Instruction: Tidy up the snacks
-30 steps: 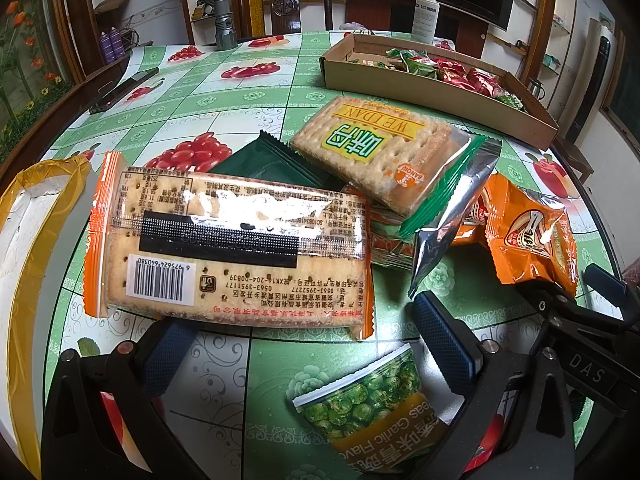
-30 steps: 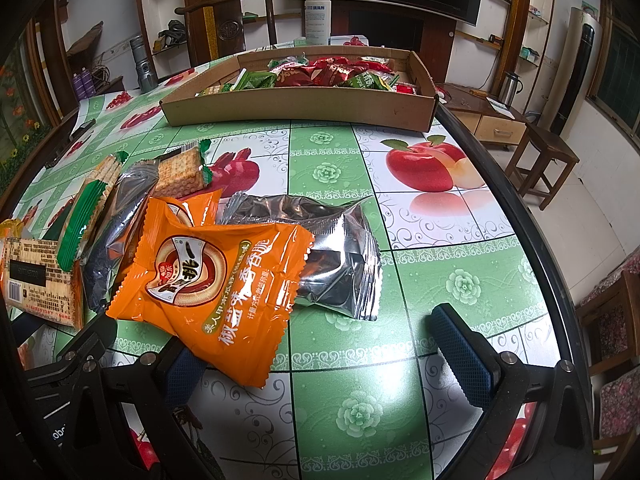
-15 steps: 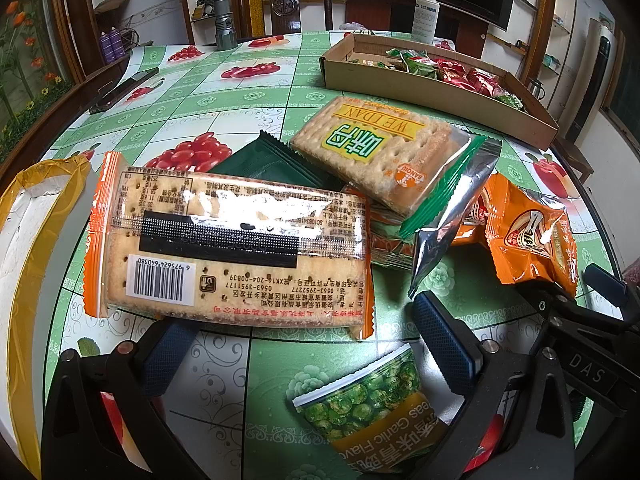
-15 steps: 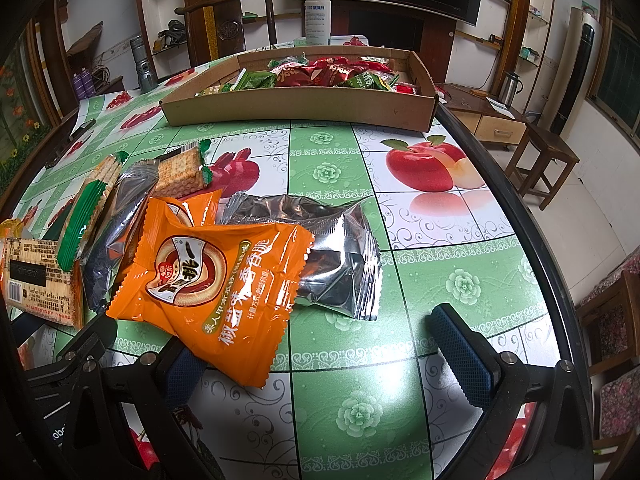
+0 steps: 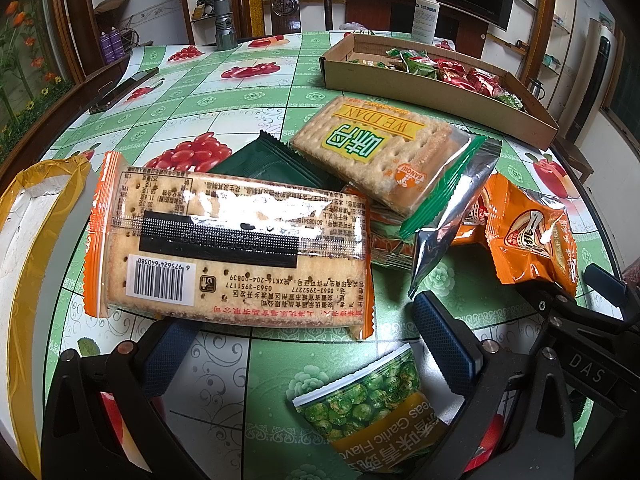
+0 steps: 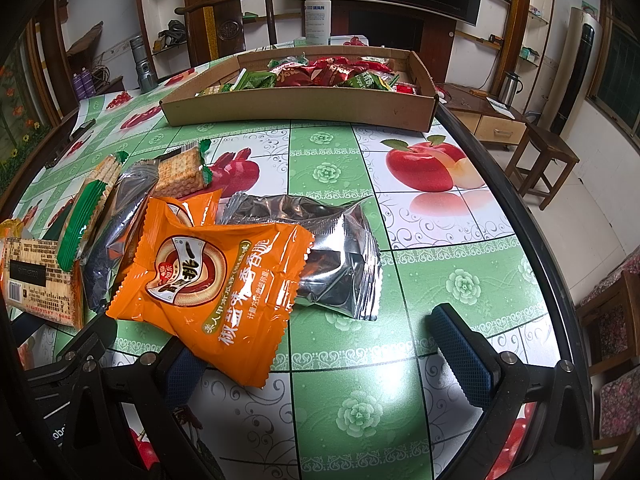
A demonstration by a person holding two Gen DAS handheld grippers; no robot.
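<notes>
My left gripper (image 5: 304, 344) is open and low over the table. It sits just in front of a clear cracker pack with orange ends (image 5: 228, 240), lying label down. A green pea packet (image 5: 368, 404) lies between its fingers, untouched. Behind are a green-ended cracker pack (image 5: 376, 148), a dark green packet (image 5: 272, 160) and a silver packet (image 5: 452, 216). My right gripper (image 6: 320, 360) is open too. The near corner of an orange snack bag (image 6: 216, 280) lies over its left finger, and a silver packet (image 6: 332, 252) lies beyond. A cardboard tray (image 6: 300, 108) holds several red and green snacks.
A white box with yellow tape (image 5: 24, 240) stands at the left table edge. A spray bottle (image 6: 317, 12) and a flashlight (image 5: 224, 20) stand at the far side. A dark phone (image 5: 120, 90) lies far left. The table's dark rim (image 6: 532, 240) curves on the right, with a wooden stool (image 6: 540, 160) beyond.
</notes>
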